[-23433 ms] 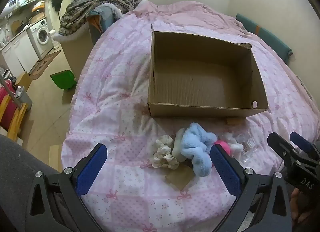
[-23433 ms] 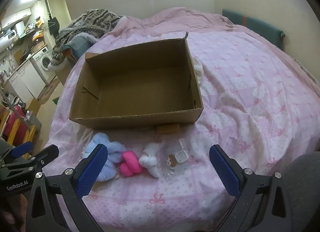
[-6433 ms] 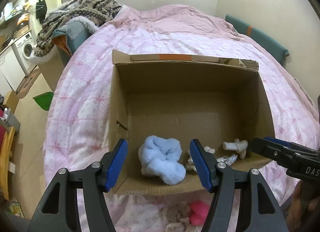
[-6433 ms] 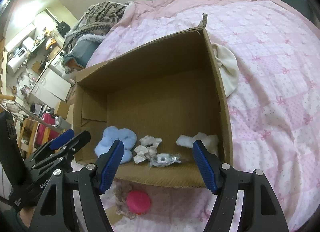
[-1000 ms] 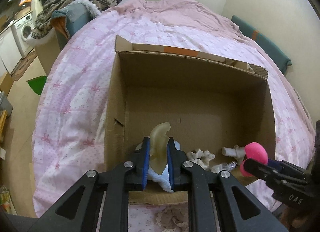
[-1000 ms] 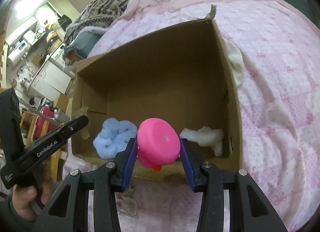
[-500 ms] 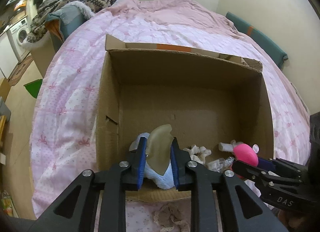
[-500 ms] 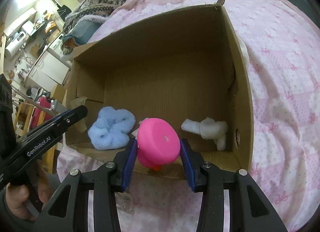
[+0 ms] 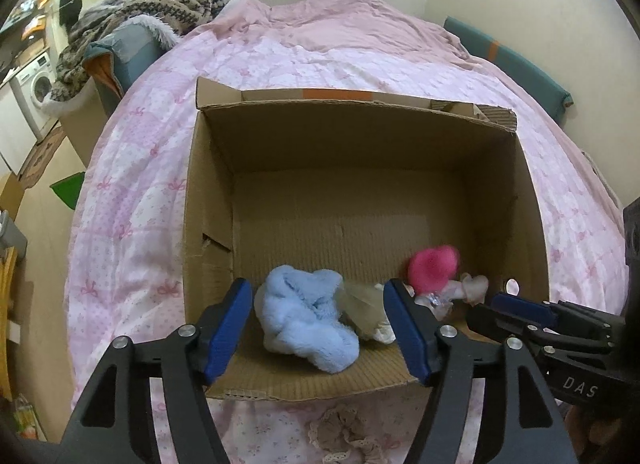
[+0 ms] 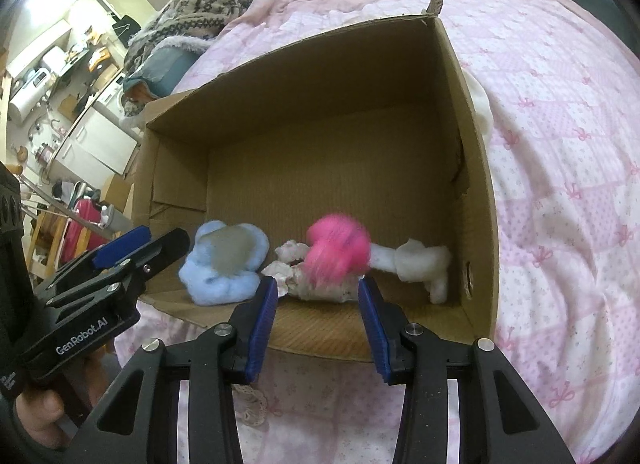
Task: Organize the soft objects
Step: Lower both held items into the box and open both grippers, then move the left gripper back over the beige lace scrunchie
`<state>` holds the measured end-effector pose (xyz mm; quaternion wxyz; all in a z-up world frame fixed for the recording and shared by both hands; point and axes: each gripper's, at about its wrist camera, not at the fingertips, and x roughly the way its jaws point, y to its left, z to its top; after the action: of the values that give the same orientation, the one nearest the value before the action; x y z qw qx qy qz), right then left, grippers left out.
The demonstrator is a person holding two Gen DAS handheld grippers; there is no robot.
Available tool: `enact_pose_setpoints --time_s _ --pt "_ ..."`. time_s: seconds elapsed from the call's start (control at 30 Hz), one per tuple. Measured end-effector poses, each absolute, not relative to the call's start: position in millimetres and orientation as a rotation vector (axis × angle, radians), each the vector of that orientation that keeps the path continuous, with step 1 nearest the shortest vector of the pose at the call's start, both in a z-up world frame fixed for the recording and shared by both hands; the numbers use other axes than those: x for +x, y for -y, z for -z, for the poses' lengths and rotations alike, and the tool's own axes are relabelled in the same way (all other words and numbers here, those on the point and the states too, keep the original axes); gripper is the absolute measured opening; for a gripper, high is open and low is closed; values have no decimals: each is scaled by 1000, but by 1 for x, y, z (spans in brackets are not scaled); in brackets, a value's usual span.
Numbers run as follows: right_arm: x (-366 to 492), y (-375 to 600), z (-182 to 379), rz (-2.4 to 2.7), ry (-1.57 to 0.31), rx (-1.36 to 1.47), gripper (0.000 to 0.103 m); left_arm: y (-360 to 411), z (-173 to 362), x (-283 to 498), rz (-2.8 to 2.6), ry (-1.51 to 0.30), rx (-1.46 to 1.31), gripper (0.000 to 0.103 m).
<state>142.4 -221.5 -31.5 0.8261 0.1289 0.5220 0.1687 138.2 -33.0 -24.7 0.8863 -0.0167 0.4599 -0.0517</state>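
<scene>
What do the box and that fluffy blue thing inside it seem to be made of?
The box looks like plain brown corrugated cardboard: matte, with fine ribbing on its floor and a torn, fluted edge at one corner. The blue scrunchie looks like plush fleece or terry-like fabric, going by its fuzzy, bunched, light-scattering surface; the exact fibre cannot be told.

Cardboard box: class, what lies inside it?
Inside the cardboard box: blue fluffy cloth, blurred pink item, white soft piece, cream ruffled bits. Anything beneath them is hidden.
</scene>
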Motion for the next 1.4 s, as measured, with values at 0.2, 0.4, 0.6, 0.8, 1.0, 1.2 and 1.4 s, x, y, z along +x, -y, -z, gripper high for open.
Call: enact_pose_setpoints --time_s 0.2,0.4,0.6,0.8,1.0,1.2,1.4 --pt "141 230 24 -355 -1060 331 68 31 24 138 101 -954 -42 66" --pt "140 239 14 -336 -1002 370 72 31 21 134 100 -942 -32 66" --pt "139 244 13 -314 -1011 397 72 26 17 124 91 -929 -24 66" --pt "130 244 9 -305 -1008 396 72 19 8 114 68 -920 -31 66" --pt "114 245 5 -303 -1009 382 72 11 4 98 45 -926 -30 66" --pt "100 242 7 -303 -1024 380 72 5 8 79 29 -954 -34 66" --pt "85 243 13 -305 -1048 411 72 3 15 66 19 -985 -30 66"
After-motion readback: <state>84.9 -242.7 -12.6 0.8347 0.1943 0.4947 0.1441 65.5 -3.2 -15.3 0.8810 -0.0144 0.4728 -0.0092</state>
